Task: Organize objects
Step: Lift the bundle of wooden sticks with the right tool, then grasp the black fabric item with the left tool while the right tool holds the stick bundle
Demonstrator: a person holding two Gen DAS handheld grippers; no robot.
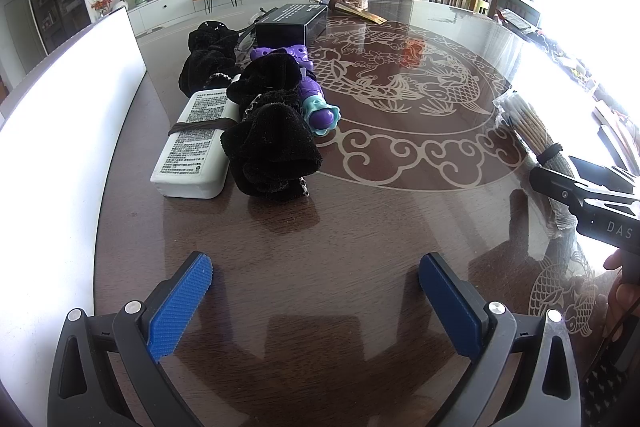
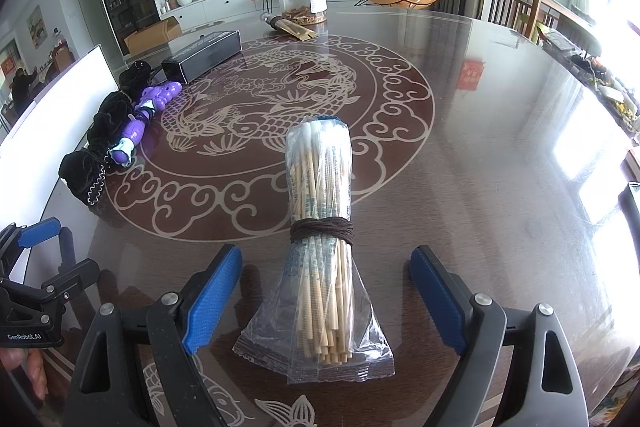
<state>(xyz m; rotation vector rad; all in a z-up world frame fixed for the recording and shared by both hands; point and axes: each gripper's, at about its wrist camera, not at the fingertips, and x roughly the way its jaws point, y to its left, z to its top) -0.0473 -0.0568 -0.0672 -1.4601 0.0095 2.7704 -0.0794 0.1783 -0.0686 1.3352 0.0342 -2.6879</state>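
The chopstick bundle (image 2: 320,227) is straddled at 12 o'clock by the right gripper (image 2: 326,297), spread wide and empty. The loose wrapper could be pinched alone, letting sticks slip; the left gripper (image 1: 316,301) is likewise held released

Glossy table (image 2: 480,147); wooden sticks (image 2: 324,187) in clear plastic.

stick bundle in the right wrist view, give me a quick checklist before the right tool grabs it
1. Right tool open: ok, jaws spread wide.
2. Stick bundle between the fingers: ok, its lower end lies in the gap, touching neither pad.
3. Cord tied around the sticks: ok, wrapped at mid-length.
4. Loose plastic bag clear of the pads: cannot tell, it fans out wide at the near end.
5. Left tool out of the way: ok, open and empty over bare table.
6. Drop spot chosen: cannot tell.
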